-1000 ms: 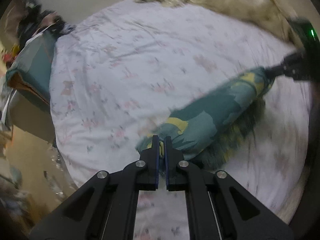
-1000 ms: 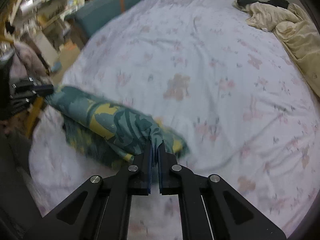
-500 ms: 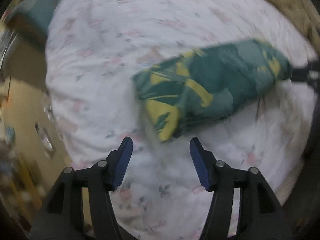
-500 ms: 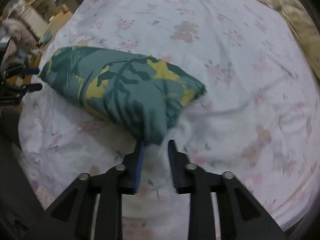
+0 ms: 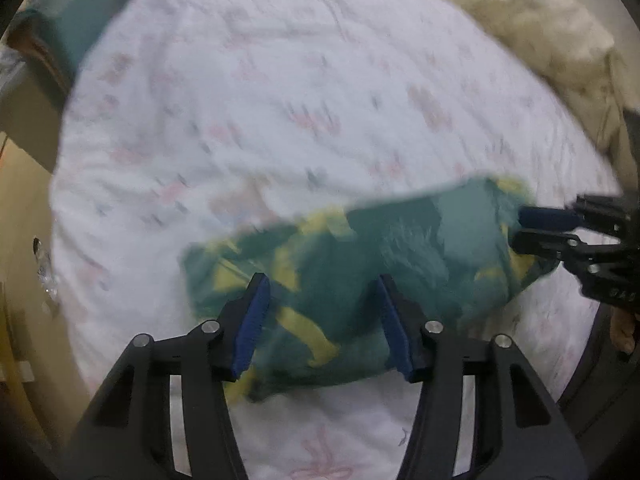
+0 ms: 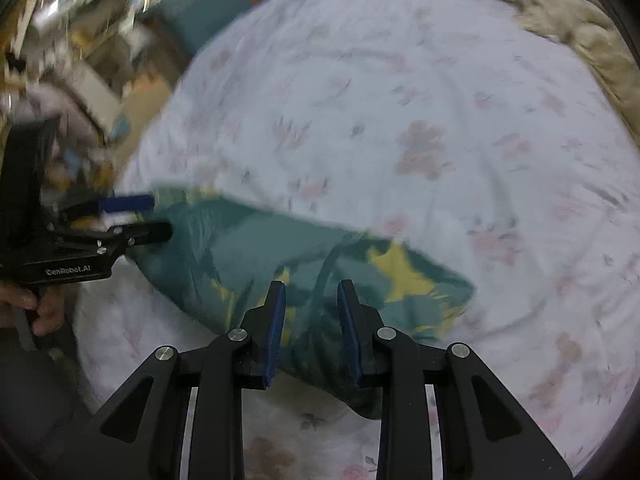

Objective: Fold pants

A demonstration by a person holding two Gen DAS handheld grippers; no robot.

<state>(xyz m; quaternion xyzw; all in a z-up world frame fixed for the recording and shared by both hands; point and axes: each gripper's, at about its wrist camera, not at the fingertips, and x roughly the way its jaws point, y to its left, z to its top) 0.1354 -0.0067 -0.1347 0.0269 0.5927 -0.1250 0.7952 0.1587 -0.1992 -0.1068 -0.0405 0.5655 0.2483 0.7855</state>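
The pants (image 5: 400, 240), teal with yellow leaf print, lie folded in a long bundle on the flowered white sheet (image 5: 280, 100). My left gripper (image 5: 322, 280) hangs just over one end of them, wide apart, its jaws closing; cloth shows below the gap and the pads do not press on it. In the right wrist view my right gripper (image 6: 311, 284) stands open over the other end of the pants (image 6: 240, 248), pads clear of the cloth. Each gripper also shows at the far end in the other view: right gripper (image 5: 520, 229), left gripper (image 6: 160, 216).
A beige blanket (image 5: 540, 32) is heaped at the bed's far right corner. A teal pillow (image 6: 216, 4) lies at the far left. Cluttered shelves and floor (image 6: 80, 40) lie beyond the bed's left edge. A hand (image 6: 36, 304) holds the left gripper's handle.
Both grippers were shut on the ends of the lifted pants; both have opened and let go. The pants now lie folded on the sheet, and both grippers have sunk over them.
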